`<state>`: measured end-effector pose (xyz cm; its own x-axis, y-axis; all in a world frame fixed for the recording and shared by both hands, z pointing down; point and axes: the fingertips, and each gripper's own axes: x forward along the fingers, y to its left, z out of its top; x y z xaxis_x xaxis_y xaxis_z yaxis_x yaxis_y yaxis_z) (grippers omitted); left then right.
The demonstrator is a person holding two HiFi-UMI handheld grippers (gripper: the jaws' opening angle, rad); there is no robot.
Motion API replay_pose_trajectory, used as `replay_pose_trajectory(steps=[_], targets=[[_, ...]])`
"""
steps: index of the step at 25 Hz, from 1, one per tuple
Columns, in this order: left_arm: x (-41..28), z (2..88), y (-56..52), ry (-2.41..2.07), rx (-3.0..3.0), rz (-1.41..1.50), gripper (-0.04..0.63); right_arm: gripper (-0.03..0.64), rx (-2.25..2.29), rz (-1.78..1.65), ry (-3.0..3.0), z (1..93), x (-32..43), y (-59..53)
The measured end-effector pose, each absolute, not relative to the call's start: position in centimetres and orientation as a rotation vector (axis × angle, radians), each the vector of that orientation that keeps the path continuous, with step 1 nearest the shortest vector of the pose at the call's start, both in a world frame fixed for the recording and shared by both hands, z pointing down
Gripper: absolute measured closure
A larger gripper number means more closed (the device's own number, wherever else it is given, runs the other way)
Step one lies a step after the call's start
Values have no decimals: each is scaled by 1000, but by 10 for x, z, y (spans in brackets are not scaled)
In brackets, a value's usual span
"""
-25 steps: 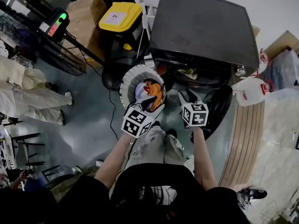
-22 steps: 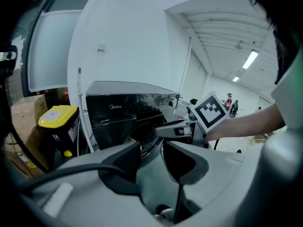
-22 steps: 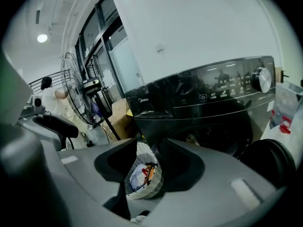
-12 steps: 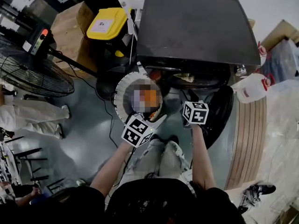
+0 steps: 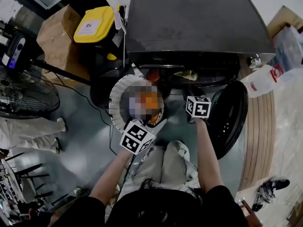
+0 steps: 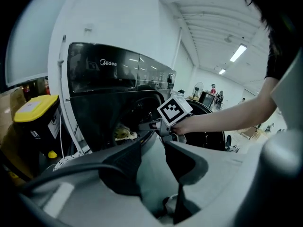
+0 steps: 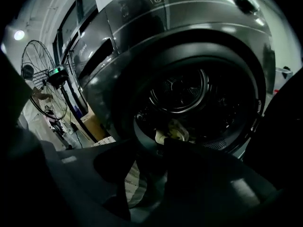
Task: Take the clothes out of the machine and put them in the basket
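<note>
The left gripper and the right gripper stand half apart, empty. The right one should reach the pale garment, centre frame on the lip of the machine, before closing firmly.

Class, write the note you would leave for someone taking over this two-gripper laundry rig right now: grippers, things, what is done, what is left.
Left gripper: jaws apart, empty, close to the basket.
Right gripper: jaws apart, empty, pointed at the washing machine, whose door stands open.
Things: a pale yellowish garment lies at the drum's lip. The basket, on the floor left of the opening, holds clothes, an orange piece among them.
Done: some clothes are in the basket.
Left: take out the pale garment, drop it in the basket, then check the dark drum for more.
</note>
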<state>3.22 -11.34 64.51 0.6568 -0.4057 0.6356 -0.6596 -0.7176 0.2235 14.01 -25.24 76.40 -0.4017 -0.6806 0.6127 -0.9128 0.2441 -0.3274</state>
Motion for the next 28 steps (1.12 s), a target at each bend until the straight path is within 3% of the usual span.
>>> replay_pose_trajectory(steps=[15, 20, 28], targets=[[27, 737, -134, -792, 2435, 762, 426, 424, 1490, 904, -2088, 882, 169, -321], [29, 758, -133, -784, 2438, 744, 426, 358, 1443, 846, -2050, 926, 181, -335], [27, 780, -126, -741, 2455, 779, 426, 352, 1386, 804, -1995, 968, 177, -361]])
